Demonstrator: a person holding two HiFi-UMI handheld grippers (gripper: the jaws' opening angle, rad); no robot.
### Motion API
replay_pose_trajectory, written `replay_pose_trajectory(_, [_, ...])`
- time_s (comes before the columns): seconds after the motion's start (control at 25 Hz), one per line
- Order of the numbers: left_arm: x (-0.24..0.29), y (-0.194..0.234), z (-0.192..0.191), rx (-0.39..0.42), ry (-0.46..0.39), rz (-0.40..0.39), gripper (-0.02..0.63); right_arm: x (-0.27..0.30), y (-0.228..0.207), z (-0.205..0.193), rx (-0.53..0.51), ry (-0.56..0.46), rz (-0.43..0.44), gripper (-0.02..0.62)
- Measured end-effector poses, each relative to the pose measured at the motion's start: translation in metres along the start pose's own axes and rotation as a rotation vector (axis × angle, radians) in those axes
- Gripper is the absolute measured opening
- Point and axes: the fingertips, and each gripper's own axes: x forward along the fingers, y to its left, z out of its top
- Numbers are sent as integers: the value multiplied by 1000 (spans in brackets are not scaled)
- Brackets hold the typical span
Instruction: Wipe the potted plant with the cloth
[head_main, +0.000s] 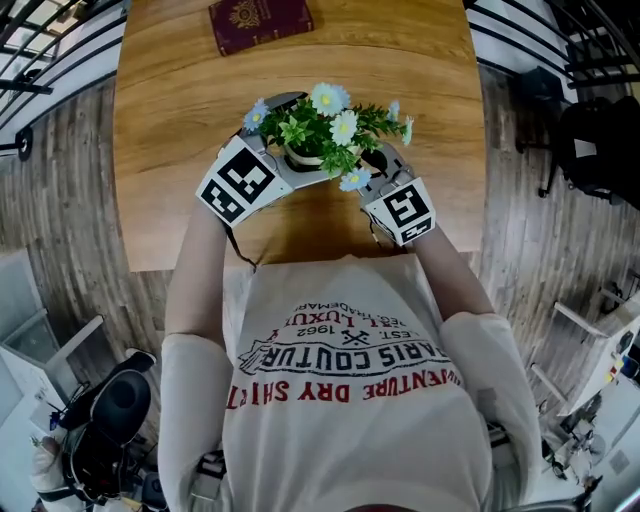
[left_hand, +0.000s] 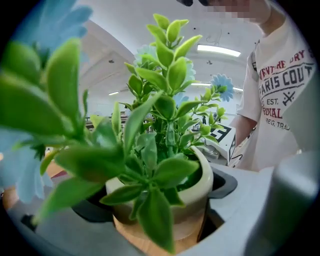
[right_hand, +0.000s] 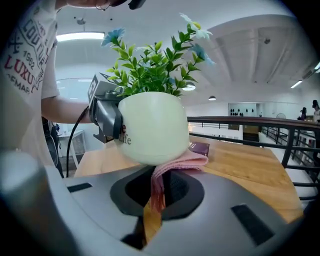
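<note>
Foliage and frame edges swallow a good deal here.

From overhead, the pot (head_main: 300, 157) shows only a sliver of rim under the leaves (head_main: 320, 130). The jaws of the left gripper (left_hand: 165, 205) and the right gripper (right_hand: 156, 192) are buried beneath them, and so is the cloth (right_hand: 172, 162). The maroon book (head_main: 260, 22) is clipped by the top edge, and in the right gripper view it sits mostly behind the pot. In the left gripper view the nearest leaves and a pale blue flower (left_hand: 47, 22) are smeared out of focus, and a drooping leaf masks the pot's front. The cloth's lower end vanishes between the right jaws. The figures (right_hand: 315, 107) far off at the right are too small to make out.
</note>
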Motion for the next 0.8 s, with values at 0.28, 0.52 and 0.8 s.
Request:
replay_pose_trajectory(0.28, [-9,6,16,4,-40,25,532,9,17,24,-20,-55,28,35])
replay_pose_trajectory(0.52, [-12,13,18,-12,-70,60,532,19,37,32,-9,-60,74,36])
replay_pose_trajectory(0.8, [-12,26,9,-22,-72,109,532,20,51,21,41,-57,107,36])
